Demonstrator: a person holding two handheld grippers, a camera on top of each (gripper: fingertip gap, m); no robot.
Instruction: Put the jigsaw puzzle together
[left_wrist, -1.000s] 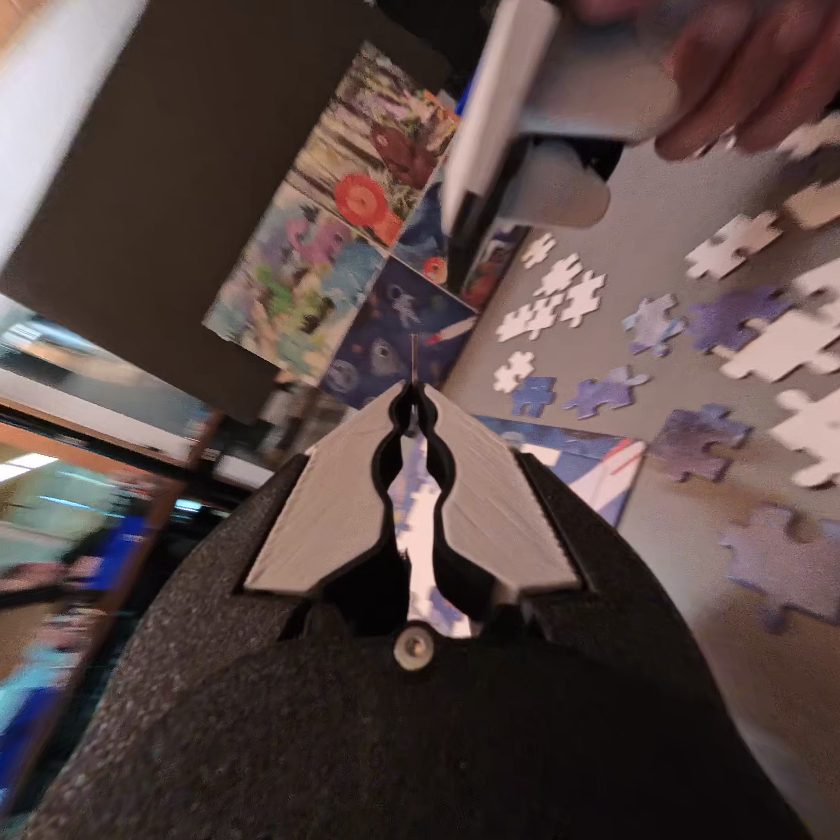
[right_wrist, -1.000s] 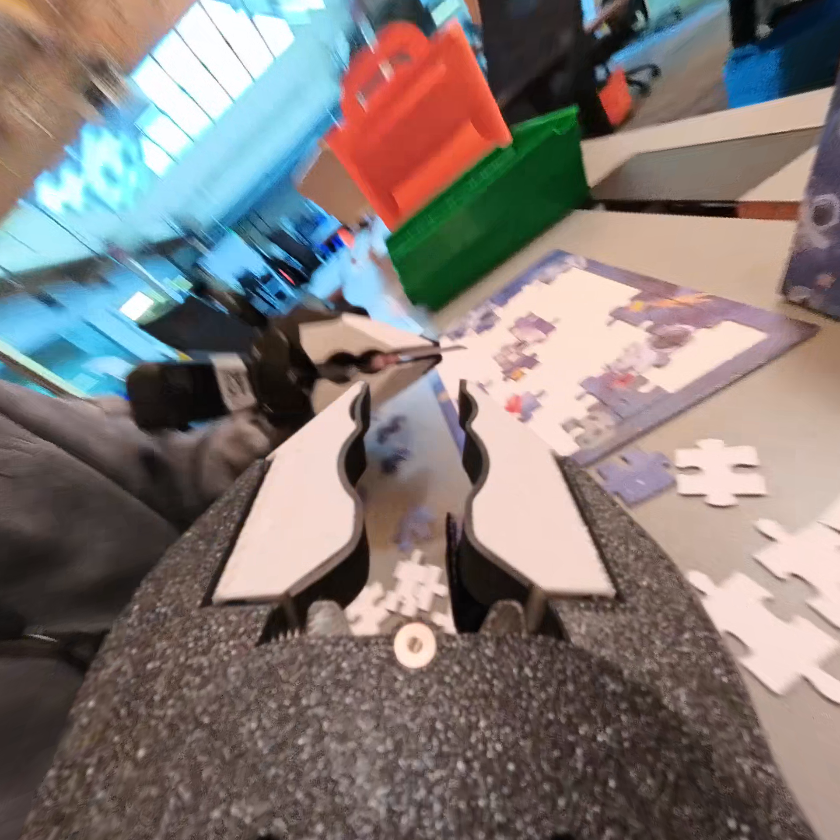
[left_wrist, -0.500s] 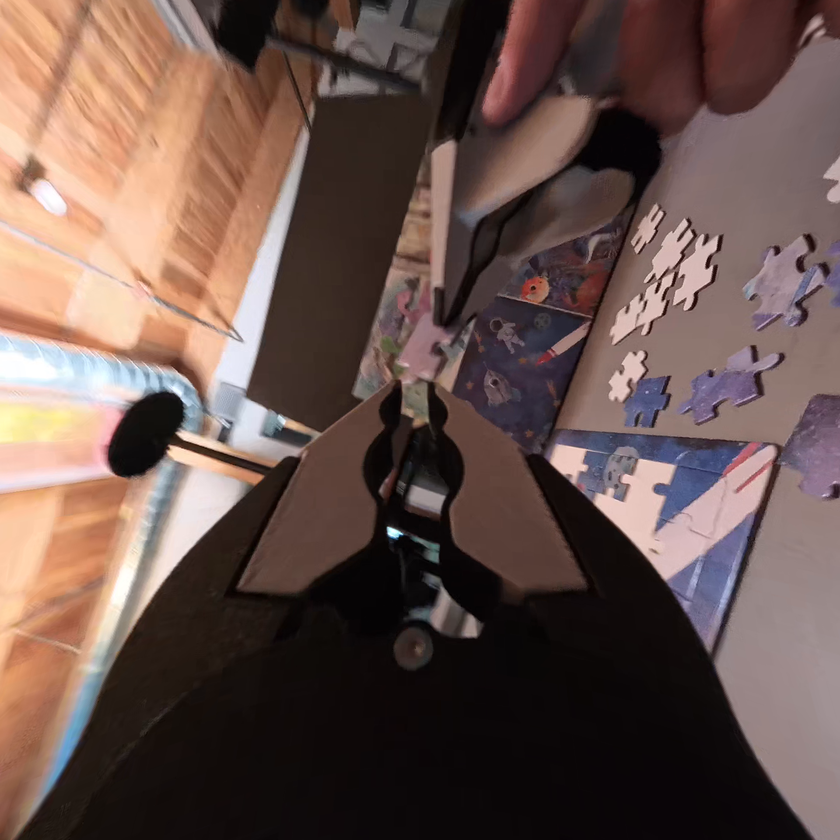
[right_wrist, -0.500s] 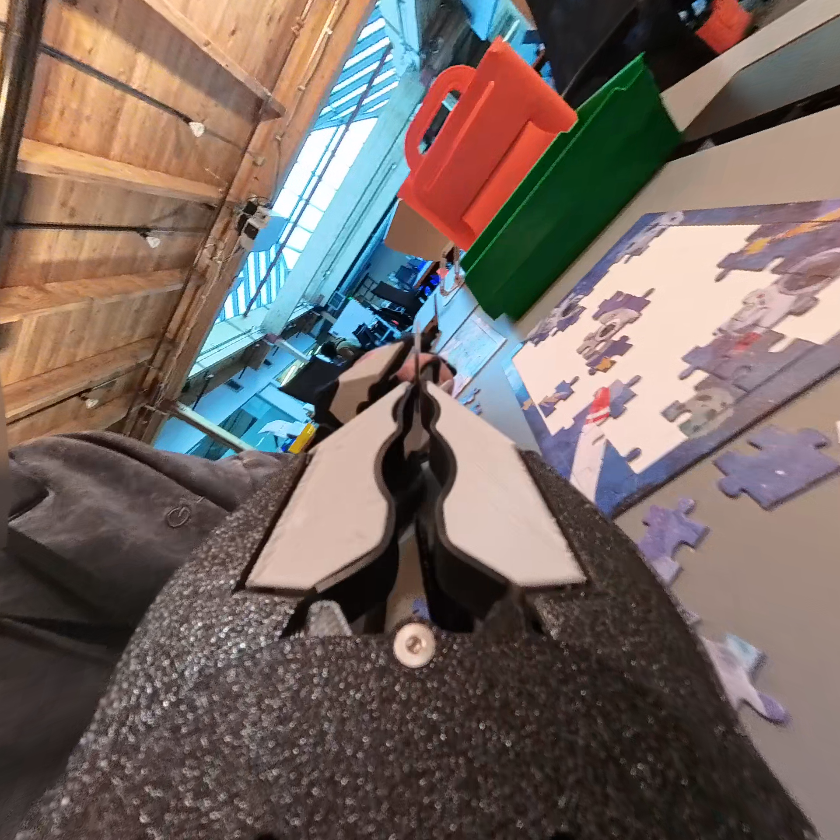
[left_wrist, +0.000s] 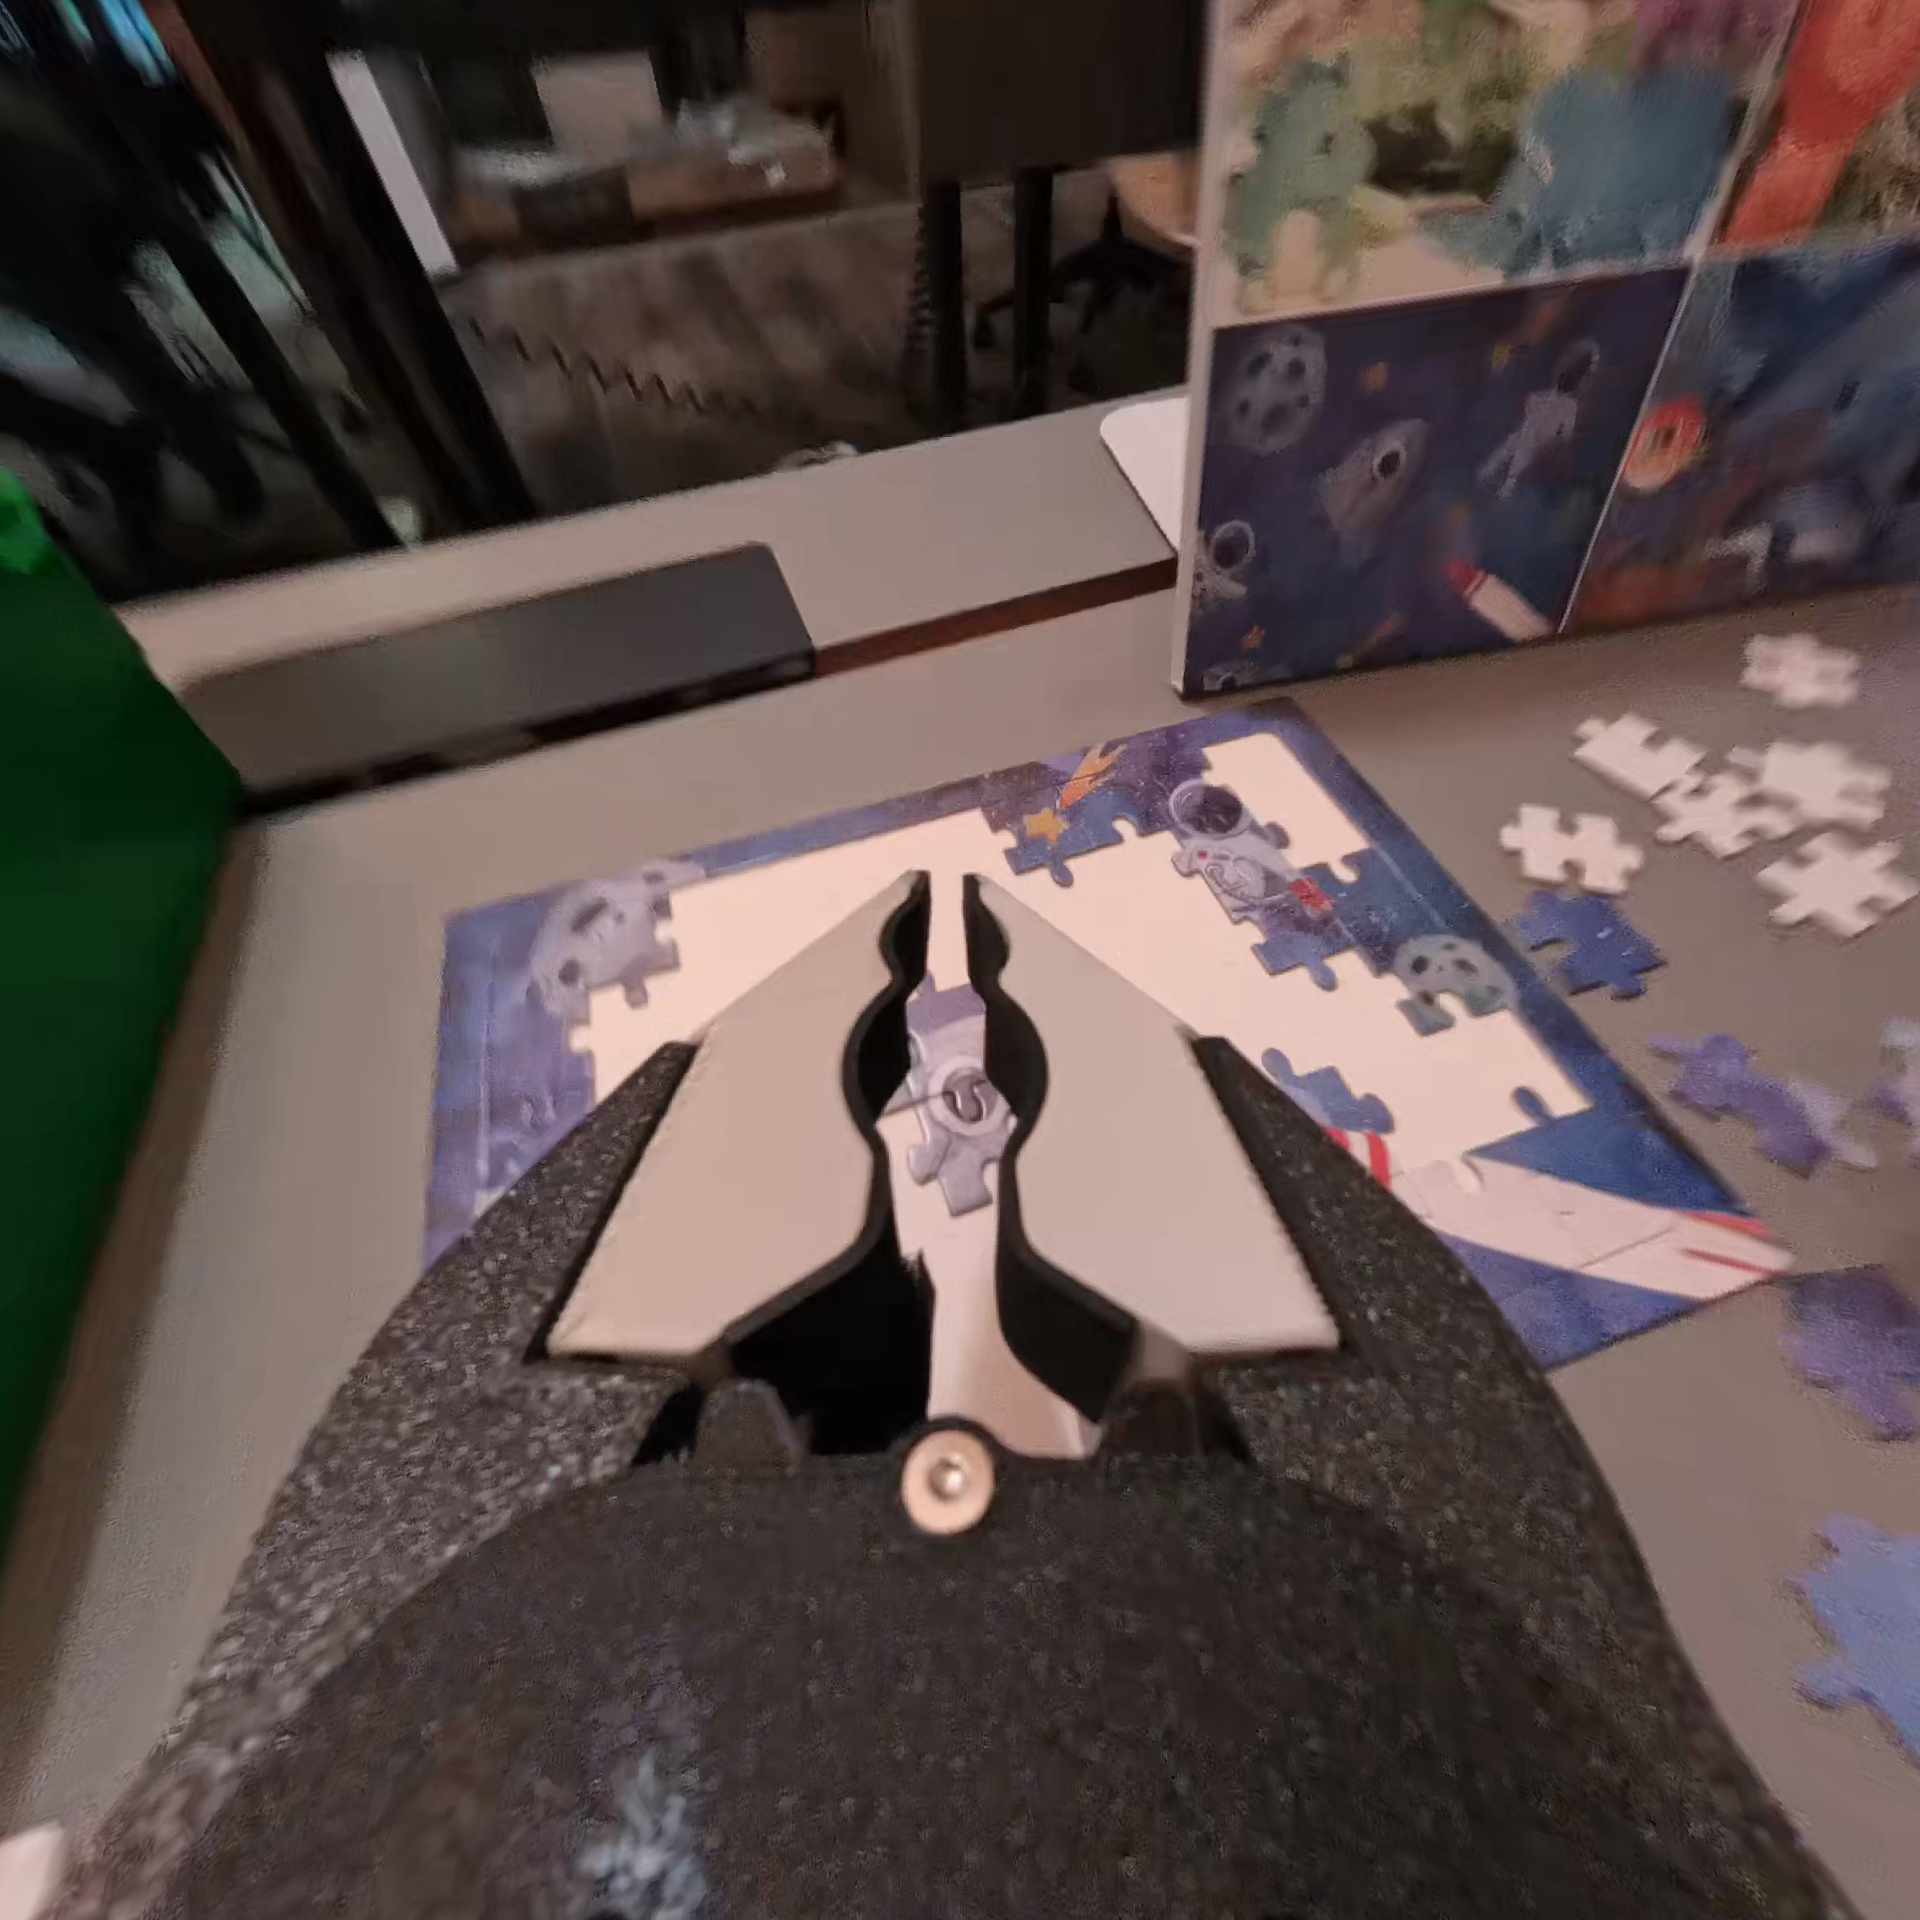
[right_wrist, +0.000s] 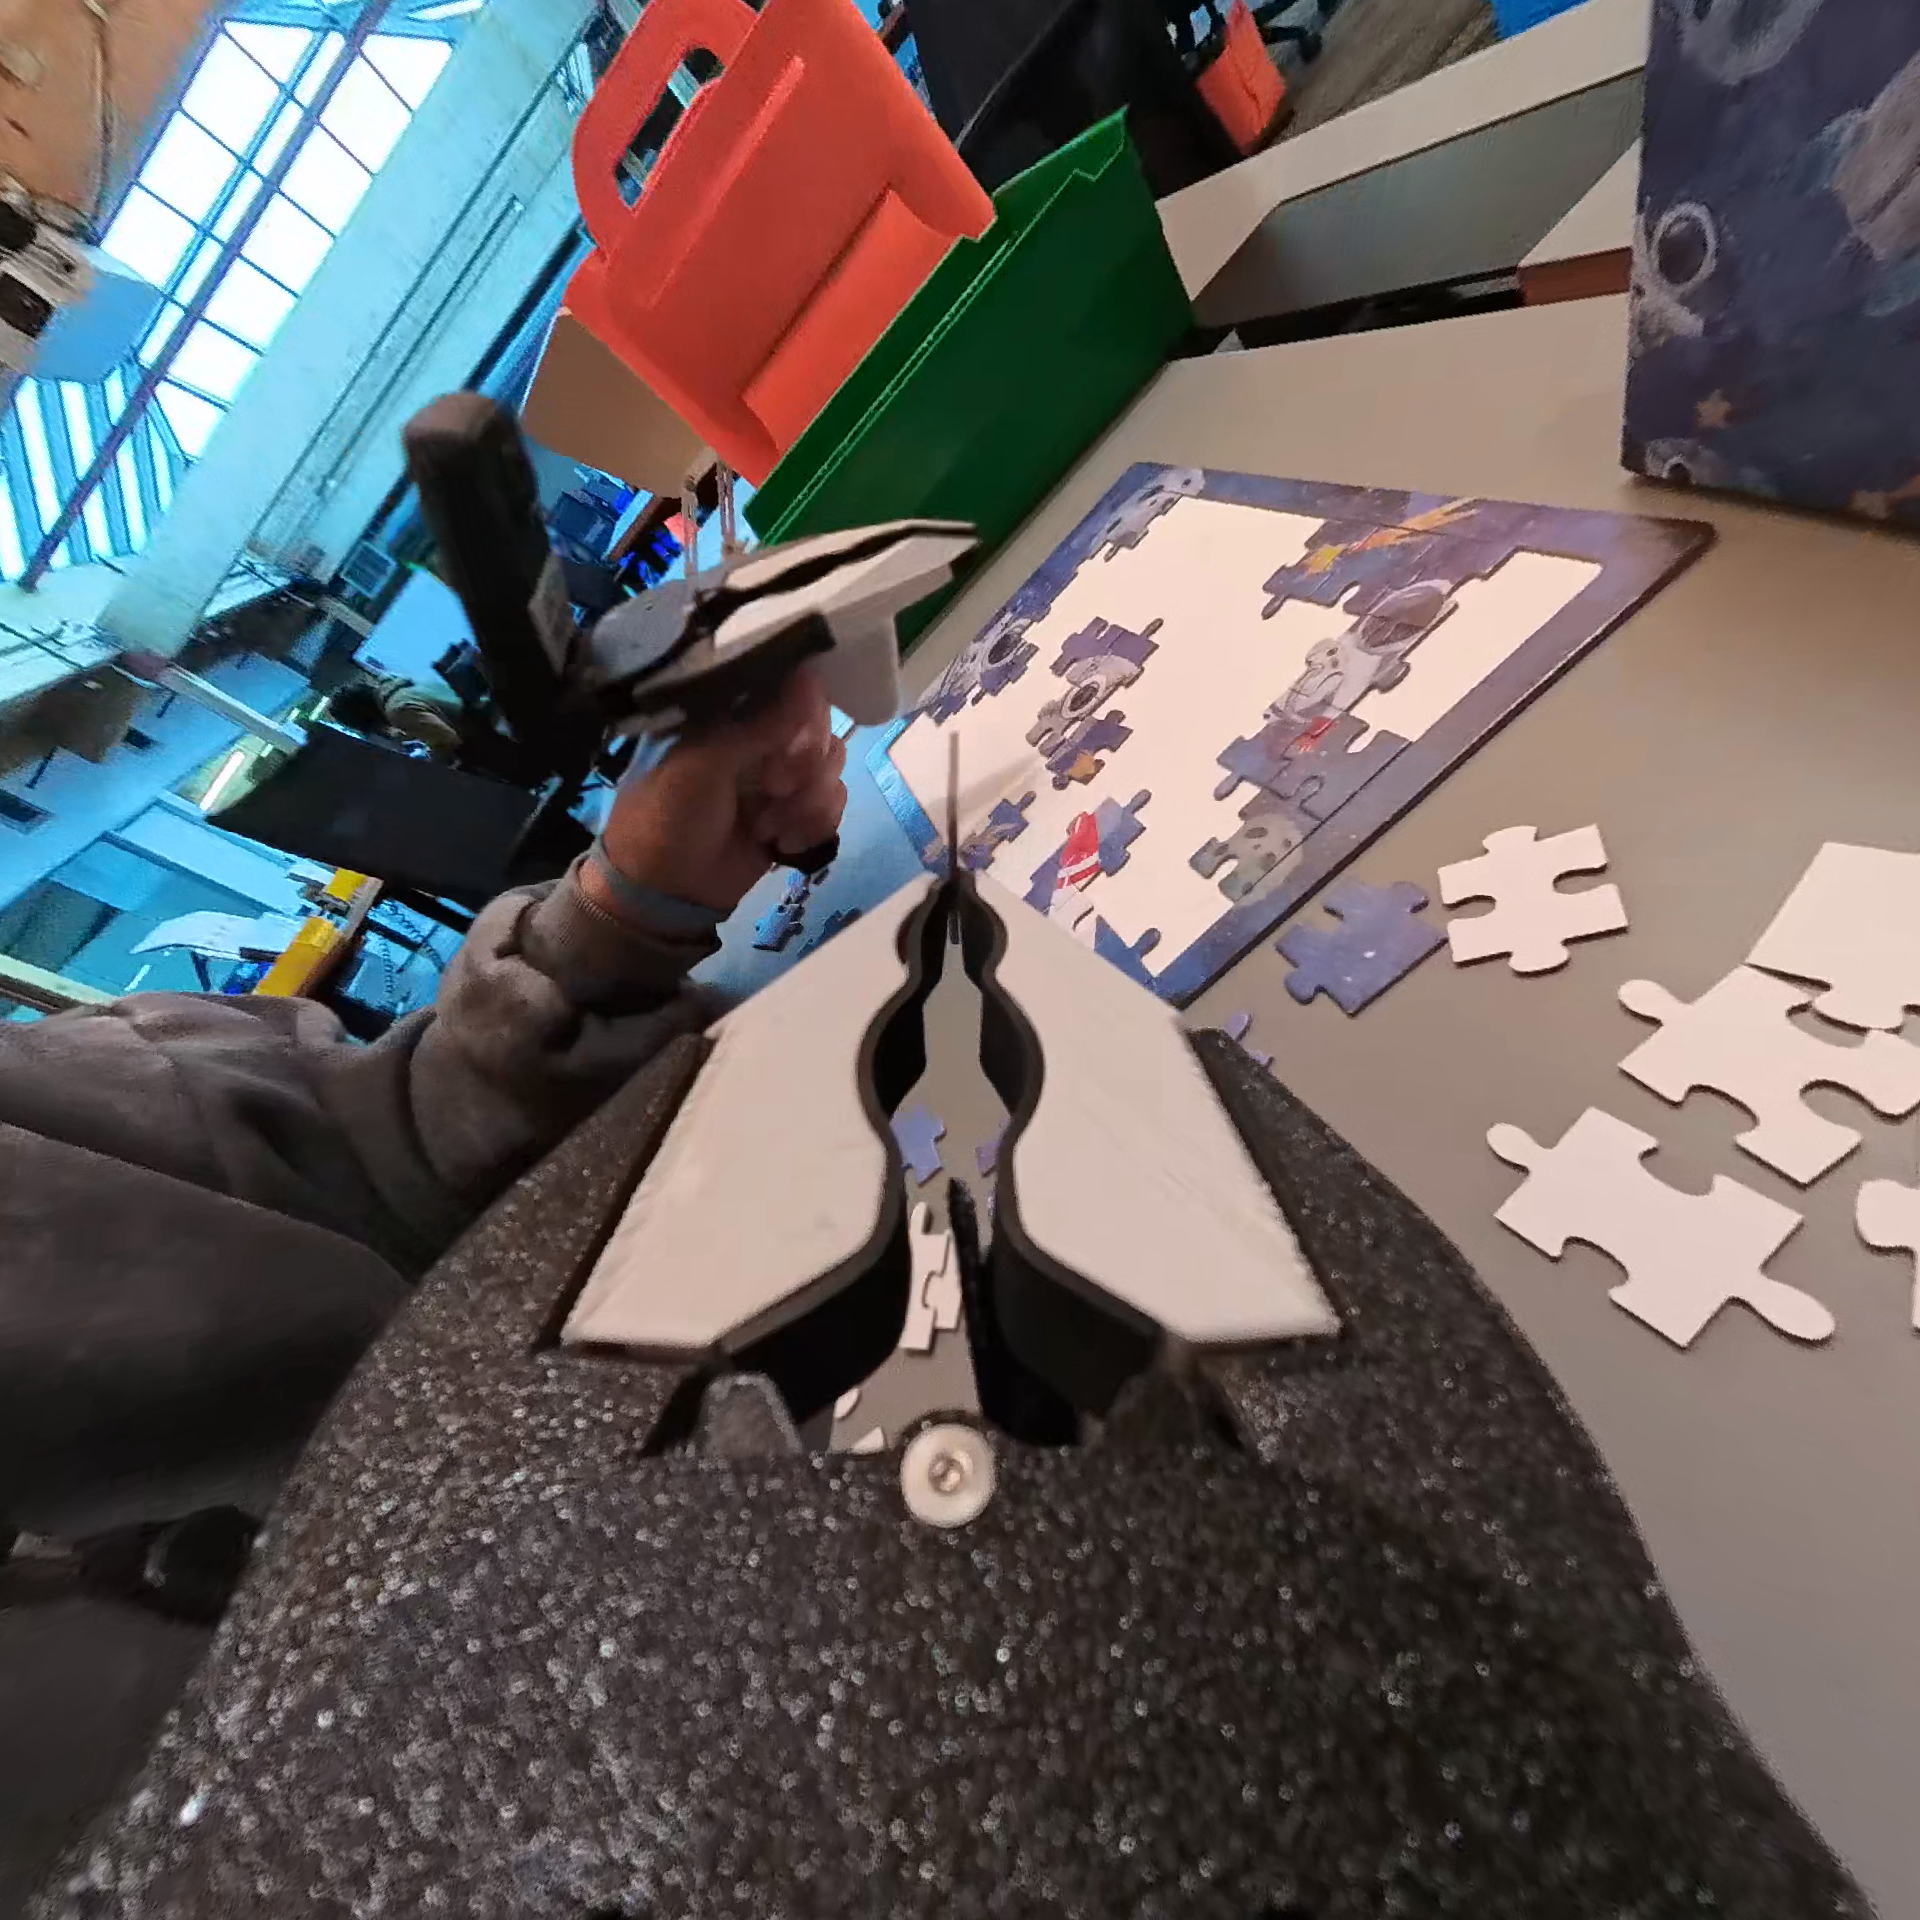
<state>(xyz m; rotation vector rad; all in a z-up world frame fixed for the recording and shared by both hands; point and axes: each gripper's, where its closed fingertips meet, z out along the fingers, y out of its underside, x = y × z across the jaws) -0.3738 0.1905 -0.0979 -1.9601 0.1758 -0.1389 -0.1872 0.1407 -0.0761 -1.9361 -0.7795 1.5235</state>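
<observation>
Handed over, edge-on piece (right_wrist: 952, 821) shows only right-side.

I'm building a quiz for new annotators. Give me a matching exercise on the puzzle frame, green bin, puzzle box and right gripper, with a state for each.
1 puzzle frame
2 green bin
3 puzzle box
4 right gripper

A shut on a thin puzzle piece, edge-on
B lies flat, partly filled
C holds an orange carrier
D stands upright beyond the frame

Pairs: 1-B, 2-C, 3-D, 4-A
</observation>
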